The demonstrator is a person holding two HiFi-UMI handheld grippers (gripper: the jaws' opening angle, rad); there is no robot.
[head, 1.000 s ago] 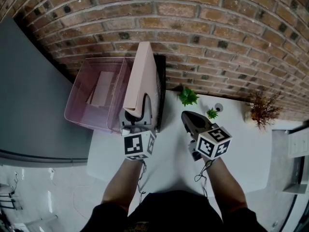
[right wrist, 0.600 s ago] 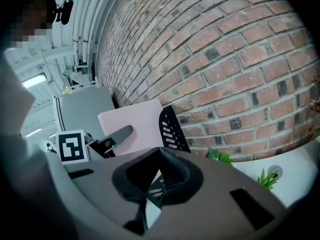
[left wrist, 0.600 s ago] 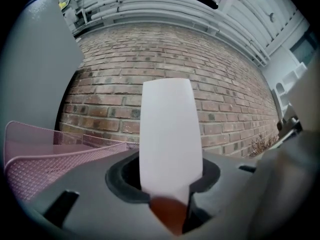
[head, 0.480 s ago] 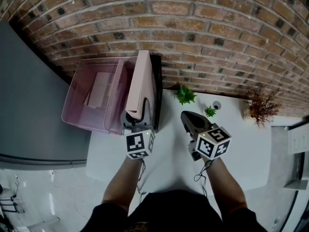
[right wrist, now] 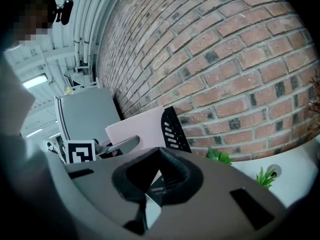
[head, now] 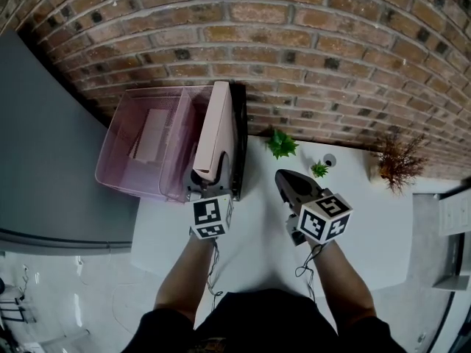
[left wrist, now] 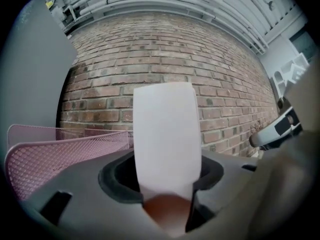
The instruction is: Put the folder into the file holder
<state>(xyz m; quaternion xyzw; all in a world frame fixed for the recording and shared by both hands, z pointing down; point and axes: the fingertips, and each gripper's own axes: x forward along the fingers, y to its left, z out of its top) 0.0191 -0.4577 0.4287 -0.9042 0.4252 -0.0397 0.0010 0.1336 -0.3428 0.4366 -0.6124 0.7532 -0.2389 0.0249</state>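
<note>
The pale pink folder [head: 214, 129] stands on edge inside the black file holder [head: 240, 142] against the brick wall. My left gripper [head: 207, 187] is at the folder's near lower end. In the left gripper view the folder [left wrist: 166, 134] rises between the jaws of the left gripper [left wrist: 167, 204]; the jaws have just been opening, and a dark gap shows beside the folder on the right. My right gripper [head: 287, 179] is over the white table to the right, shut and empty. The right gripper view shows the folder [right wrist: 137, 131] in the file holder [right wrist: 172, 129].
A pink mesh basket [head: 143, 149] holding papers sits left of the holder, partly past the table's edge. Two small green plants [head: 282, 144] [head: 320, 170] and a dried plant [head: 398, 164] stand along the wall. The white table [head: 250, 234] ends near my body.
My left gripper has come down with the folder, which now sits lower in the file holder. The right gripper has stayed where it was.
</note>
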